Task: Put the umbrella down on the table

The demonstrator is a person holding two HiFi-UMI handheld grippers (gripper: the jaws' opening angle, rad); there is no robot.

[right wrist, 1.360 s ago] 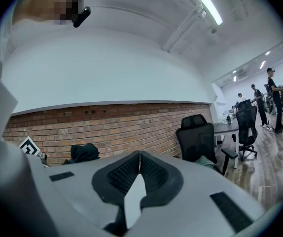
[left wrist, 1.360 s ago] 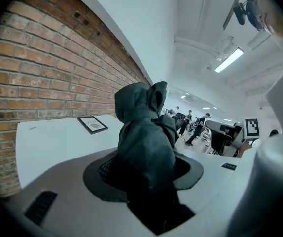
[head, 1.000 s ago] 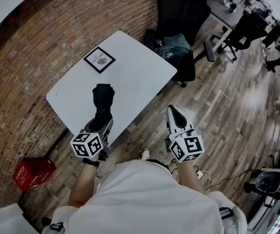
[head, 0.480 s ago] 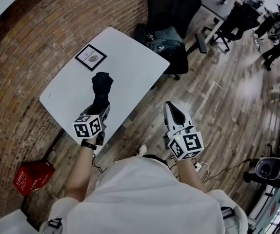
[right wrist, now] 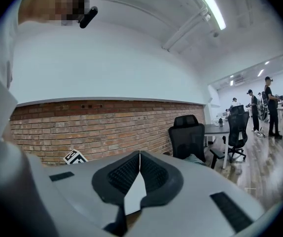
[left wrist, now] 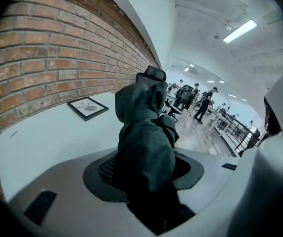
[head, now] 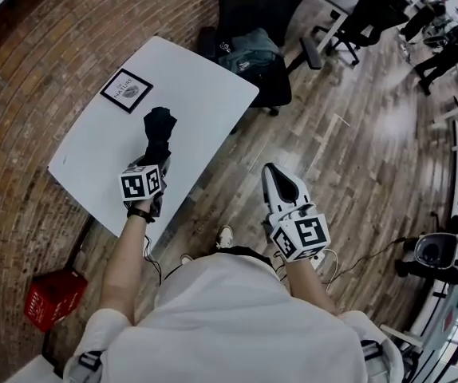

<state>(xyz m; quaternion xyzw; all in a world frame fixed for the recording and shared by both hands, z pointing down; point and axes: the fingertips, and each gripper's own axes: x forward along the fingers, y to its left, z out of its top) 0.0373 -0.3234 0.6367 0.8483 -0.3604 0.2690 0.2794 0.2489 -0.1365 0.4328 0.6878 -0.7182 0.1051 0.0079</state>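
Note:
A folded black umbrella sticks out of my left gripper, which is shut on its lower part. In the head view it lies over the near half of the white table; whether it touches the top I cannot tell. In the left gripper view the umbrella fills the space between the jaws of the left gripper and hides the pads. My right gripper hangs over the wooden floor, right of the table. Its jaws meet at the tips in the right gripper view, so the right gripper is shut with nothing in it.
A black-framed picture lies on the table's far left part, also seen beyond the umbrella as the framed picture. A black office chair with a grey-green bag stands at the table's far end. A red crate sits by the brick wall. People work at distant desks.
My left gripper has carried the umbrella forward and lower over the table. The right gripper has hardly shifted and stays shut.

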